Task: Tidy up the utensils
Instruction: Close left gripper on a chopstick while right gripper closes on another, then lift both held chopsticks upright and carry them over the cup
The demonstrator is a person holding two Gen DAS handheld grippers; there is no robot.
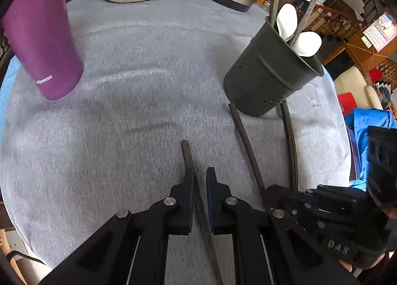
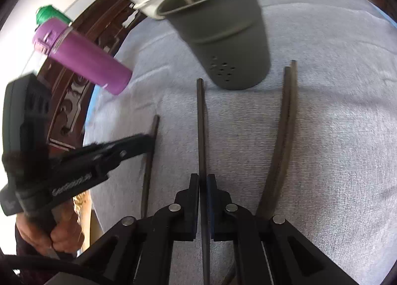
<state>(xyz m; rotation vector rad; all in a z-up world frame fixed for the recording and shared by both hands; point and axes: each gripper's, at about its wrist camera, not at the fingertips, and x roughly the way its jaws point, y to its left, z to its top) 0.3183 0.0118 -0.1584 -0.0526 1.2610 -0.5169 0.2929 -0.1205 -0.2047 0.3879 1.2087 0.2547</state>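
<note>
On the grey cloth-covered table (image 1: 139, 67), each gripper clamps one dark slender chopstick. Left gripper (image 1: 200, 173) and right gripper (image 2: 203, 178) sit below the dark perforated utensil cup (image 1: 268, 76).

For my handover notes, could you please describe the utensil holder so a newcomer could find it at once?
On the grey tablecloth, look across from the purple bottle. The holder is the dark, tapered cup with small holes near its base, the only container with white spoons sticking out.

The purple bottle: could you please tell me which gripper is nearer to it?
Left. The left gripper lies between the purple bottle and the right gripper, which is farther over, in front of the dark utensil holder.
</note>
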